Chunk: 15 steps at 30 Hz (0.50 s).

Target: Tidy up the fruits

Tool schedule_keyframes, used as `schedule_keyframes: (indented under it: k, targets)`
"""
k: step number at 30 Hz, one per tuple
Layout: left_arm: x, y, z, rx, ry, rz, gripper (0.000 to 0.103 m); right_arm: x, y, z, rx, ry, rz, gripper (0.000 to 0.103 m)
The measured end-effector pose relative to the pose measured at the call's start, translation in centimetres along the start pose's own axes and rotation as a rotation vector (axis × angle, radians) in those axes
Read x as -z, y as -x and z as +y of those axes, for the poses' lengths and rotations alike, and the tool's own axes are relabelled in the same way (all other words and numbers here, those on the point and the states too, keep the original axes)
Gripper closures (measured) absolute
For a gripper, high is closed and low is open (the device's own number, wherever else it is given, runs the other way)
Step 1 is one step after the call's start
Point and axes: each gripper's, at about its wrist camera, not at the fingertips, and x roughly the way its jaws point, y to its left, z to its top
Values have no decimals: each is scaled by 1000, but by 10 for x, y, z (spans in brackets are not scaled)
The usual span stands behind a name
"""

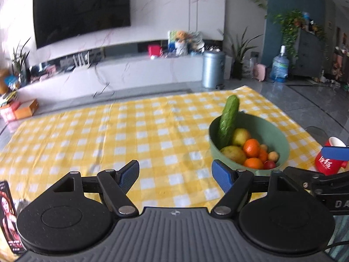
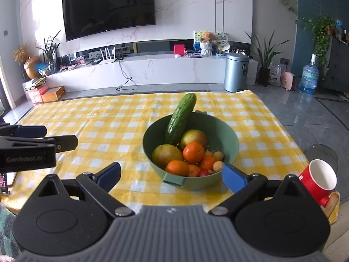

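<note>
Right claw [image 2: 171, 175]: blue pads spread wide, nothing between them, held low at the near edge of the desk [image 2: 113, 131] with the green bowl [image 2: 231, 139] framed in its gap.

Left claw [image 1: 175, 175]: likewise apart and empty, over bare yellow-checked cloth [image 1: 130, 131], the bowl off to its right.

Fruits, all in the bowl: cucumber [image 2: 181, 119] propped upright against the far wall and poking well above the rim; yellow-green mango [image 2: 166, 155]; apple-like fruit [image 2: 194, 137]; several oranges [image 2: 193, 152]; small pale round fruits [image 2: 218, 155]; a red one [image 2: 204, 173] partly hidden at the near wall.

Risks, as we judged them:
- The cucumber leaned with little support; a nudge to it or to the fruits at its foot could tip it out onto the cloth.
- The oranges lay stacked, touching; lifting one might set the others rolling.
- The red cup [image 2: 320, 181] lay tilted at the desk's right edge, just beside our right claw, where a sideways sweep could knock it off.
- Both claws were near each other and could clash if they went for the bowl together.

Writing: "GenRobot.AI", as best we could read it, on the left claw's body in the right view; "DA…" cut off in the left view; white characters on the cup, illegible; a printed card [image 1: 7, 216] at far left, text too small.
</note>
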Motion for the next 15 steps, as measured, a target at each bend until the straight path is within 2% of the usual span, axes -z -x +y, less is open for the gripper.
schedule_keyframes:
  k: [15]
  targets:
    - [1,1,-2,-26,-14,28,14,2,-6,-1,-2,-18,11,6]
